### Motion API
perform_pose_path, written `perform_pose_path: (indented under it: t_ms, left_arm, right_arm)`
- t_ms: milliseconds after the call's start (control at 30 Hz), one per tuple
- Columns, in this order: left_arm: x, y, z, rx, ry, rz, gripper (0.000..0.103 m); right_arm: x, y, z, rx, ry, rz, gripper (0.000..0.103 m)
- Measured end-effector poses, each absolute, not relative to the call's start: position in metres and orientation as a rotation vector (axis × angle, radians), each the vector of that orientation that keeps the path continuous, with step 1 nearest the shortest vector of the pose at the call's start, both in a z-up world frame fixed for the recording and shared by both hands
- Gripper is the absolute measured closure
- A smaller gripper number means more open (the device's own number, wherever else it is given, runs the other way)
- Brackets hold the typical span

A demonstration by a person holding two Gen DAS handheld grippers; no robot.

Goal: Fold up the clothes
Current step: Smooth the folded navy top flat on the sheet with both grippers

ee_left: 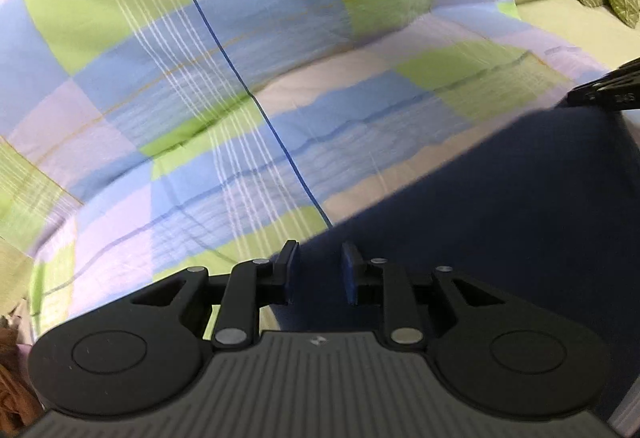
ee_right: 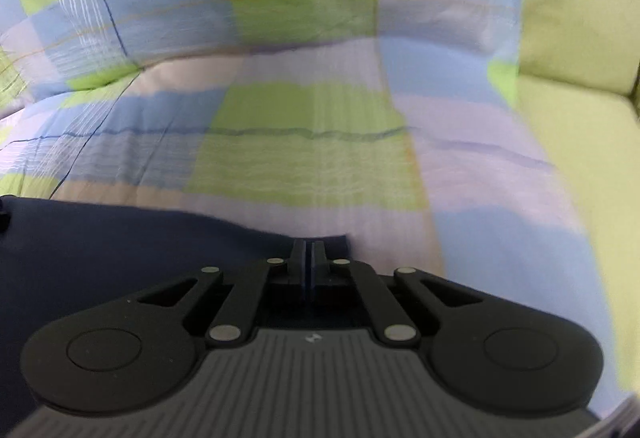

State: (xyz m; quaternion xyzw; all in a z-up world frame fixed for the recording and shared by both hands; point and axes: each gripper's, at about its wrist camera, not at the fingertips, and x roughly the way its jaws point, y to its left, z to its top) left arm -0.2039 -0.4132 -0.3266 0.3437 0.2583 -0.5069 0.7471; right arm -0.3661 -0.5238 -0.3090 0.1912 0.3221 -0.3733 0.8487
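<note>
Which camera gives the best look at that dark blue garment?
The left wrist view: the dark blue garment spreads widely there. The right wrist view shows only a strip of it, its edge pinched in the right tool.

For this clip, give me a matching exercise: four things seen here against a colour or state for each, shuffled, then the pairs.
Things:
1. left gripper
2. right gripper
3. garment
4. blanket

States or colours:
A. checked in blue, green and lilac
B. fingers apart, over the garment's edge
C. plain dark navy
D. fingers closed at the garment's corner

Pairs: 1-B, 2-D, 3-C, 4-A
</note>
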Motion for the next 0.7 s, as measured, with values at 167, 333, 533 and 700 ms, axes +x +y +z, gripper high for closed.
perform_pose_path:
  t_ms: [167, 333, 533, 700]
  left_arm:
    - [-0.203, -0.412, -0.345, 0.788, 0.597, -1.091, 0.072]
    - [-0.21, -0.401, -0.325, 0.777, 0.545, -1.08, 0.072]
    - [-0.23, -0.375, -0.311, 0.728, 0.593, -1.092, 0.072]
    - [-0.257, -0.349, -0.334, 0.774, 0.646, -1.051, 0.07]
  right_arm:
    - [-0.38, -0.518, -0.31, 0.385, 0.692, -0.784, 0.097]
    - [-0.39, -0.517, -0.337, 0.384, 0.819, -0.888, 0.094]
    - [-0.402, -0.491, -0.297, 0.4, 0.718, -0.878, 0.09]
    - [-0.389, -0.455, -0.324, 0.417, 0.825, -0.767, 0.092]
